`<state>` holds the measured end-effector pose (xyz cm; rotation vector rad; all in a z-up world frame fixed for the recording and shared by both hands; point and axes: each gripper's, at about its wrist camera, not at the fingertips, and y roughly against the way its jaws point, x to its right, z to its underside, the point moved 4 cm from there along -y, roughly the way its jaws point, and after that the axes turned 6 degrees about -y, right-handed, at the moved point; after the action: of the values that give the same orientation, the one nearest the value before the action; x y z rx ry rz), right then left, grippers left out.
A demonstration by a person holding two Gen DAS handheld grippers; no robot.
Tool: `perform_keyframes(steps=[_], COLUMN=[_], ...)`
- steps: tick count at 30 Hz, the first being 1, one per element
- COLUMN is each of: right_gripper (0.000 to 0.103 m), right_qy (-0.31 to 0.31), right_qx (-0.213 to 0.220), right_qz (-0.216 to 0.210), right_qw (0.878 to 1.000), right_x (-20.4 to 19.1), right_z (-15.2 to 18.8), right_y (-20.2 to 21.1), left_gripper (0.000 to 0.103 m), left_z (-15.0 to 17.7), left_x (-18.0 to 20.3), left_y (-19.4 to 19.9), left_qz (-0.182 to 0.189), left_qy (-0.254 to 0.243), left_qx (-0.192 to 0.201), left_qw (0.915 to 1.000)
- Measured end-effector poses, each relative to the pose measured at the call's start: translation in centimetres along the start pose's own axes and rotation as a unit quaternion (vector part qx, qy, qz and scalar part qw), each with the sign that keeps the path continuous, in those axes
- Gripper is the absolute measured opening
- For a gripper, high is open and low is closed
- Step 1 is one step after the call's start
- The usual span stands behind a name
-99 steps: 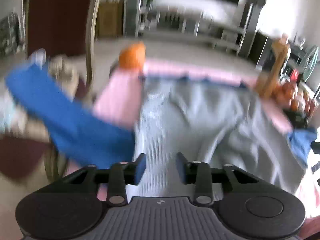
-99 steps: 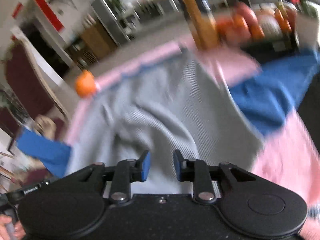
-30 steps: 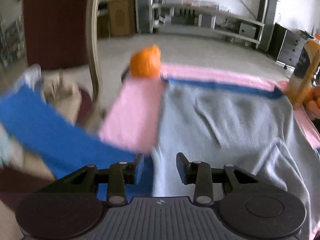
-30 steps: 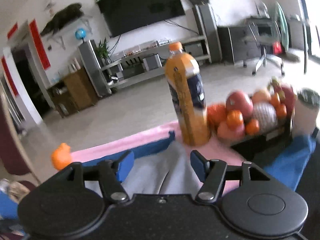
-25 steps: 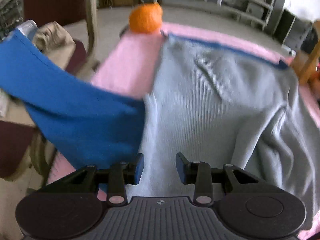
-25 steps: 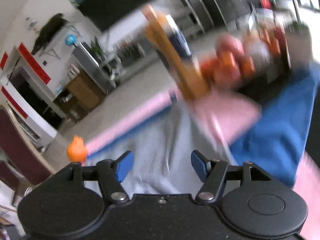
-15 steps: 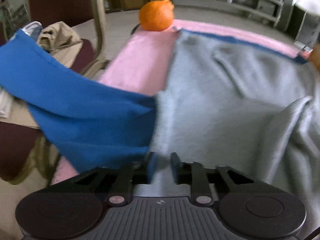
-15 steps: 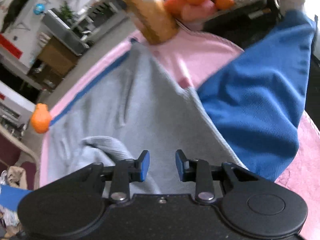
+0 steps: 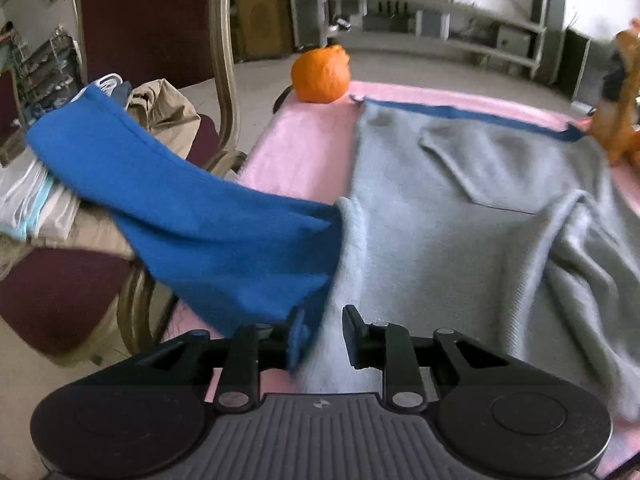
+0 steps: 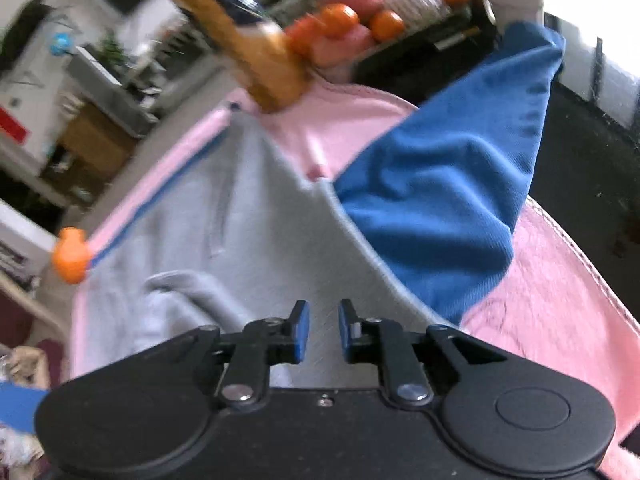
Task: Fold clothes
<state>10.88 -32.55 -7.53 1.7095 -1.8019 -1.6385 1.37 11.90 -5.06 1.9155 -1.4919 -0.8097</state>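
A grey knit top with blue sleeves [image 9: 472,208] lies on a pink cloth [image 9: 304,148] over the table. Its left blue sleeve [image 9: 192,216] hangs off the table toward a chair. My left gripper [image 9: 322,334] is partly open at the garment's near left hem, cloth between its fingers, where grey meets blue. In the right wrist view the grey body [image 10: 248,224] spreads ahead and the right blue sleeve [image 10: 440,200] lies to the right. My right gripper [image 10: 319,330] stands narrowly apart over the near hem.
An orange [image 9: 320,74] sits at the far left corner of the pink cloth. An orange juice bottle [image 10: 240,40] and a fruit tray [image 10: 384,20] stand at the far right. A maroon chair [image 9: 144,40] with piled clothes [image 9: 36,196] stands left of the table.
Both grippers dropped to the near hem of the garment. The right gripper narrowed from wide open. The left gripper closed near the hem, then widened again.
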Motion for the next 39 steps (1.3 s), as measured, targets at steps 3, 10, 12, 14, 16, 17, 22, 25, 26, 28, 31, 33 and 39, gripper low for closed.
perform_keyframes(steps=[3,10,12,14,16,17,22,25,26,28,31,33,39], right_gripper=[0.020,0.023,0.023,0.024,0.024,0.024,0.024,0.019,0.019,0.019,0.023,0.029,0.030], right_qy=[-0.008,0.075,0.091,0.093,0.097,0.103,0.153,0.178,0.185,0.178,0.146,0.116,0.023], right_qx=[-0.011,-0.072,-0.067,-0.067,-0.076,-0.081,-0.098,-0.112,-0.116,-0.116,-0.093,-0.051,0.007], right_qz=[-0.051,-0.074,-0.062,-0.058,-0.063,-0.063,-0.033,0.004,0.014,0.016,-0.012,-0.045,0.008], right_qw=[0.999,0.992,0.992,0.992,0.990,0.989,0.983,0.978,0.976,0.977,0.985,0.991,1.000], right_x=[0.3,-2.7,-3.4,-3.7,-4.1,-4.4,-5.1,-4.8,-4.6,-4.1,-2.9,-1.9,2.4], right_z=[2.1,6.9,7.4,7.4,7.9,8.2,9.9,10.8,11.0,11.0,10.1,8.8,6.1], right_y=[2.2,1.3,0.8,0.3,-0.1,-0.3,-1.5,-2.1,-2.1,-1.6,0.4,2.4,3.4], left_gripper=[0.025,0.027,0.027,0.026,0.026,0.026,0.027,0.028,0.029,0.028,0.026,0.026,0.020], left_z=[1.7,3.2,3.3,3.4,3.7,3.9,5.3,6.1,6.2,6.2,5.7,5.1,4.5], left_x=[1.2,5.4,5.7,6.1,6.6,6.8,7.1,6.7,6.4,5.5,2.7,0.8,0.9], left_y=[1.6,0.2,-0.2,-0.4,-0.8,-1.0,-1.0,-0.3,0.0,0.6,1.6,2.2,1.1], left_qz=[0.066,0.094,0.097,0.097,0.093,0.092,0.072,0.064,0.065,0.073,0.074,0.070,0.068], left_qy=[-0.006,-0.055,-0.050,-0.054,-0.067,-0.074,-0.105,-0.113,-0.111,-0.089,-0.032,0.014,0.033], left_qx=[0.007,-0.025,-0.032,-0.036,-0.040,-0.047,-0.072,-0.073,-0.071,-0.069,-0.046,-0.024,-0.035], left_qw=[0.9977,0.9937,0.9935,0.9932,0.9926,0.9919,0.9892,0.9889,0.9892,0.9909,0.9957,0.9971,0.9965])
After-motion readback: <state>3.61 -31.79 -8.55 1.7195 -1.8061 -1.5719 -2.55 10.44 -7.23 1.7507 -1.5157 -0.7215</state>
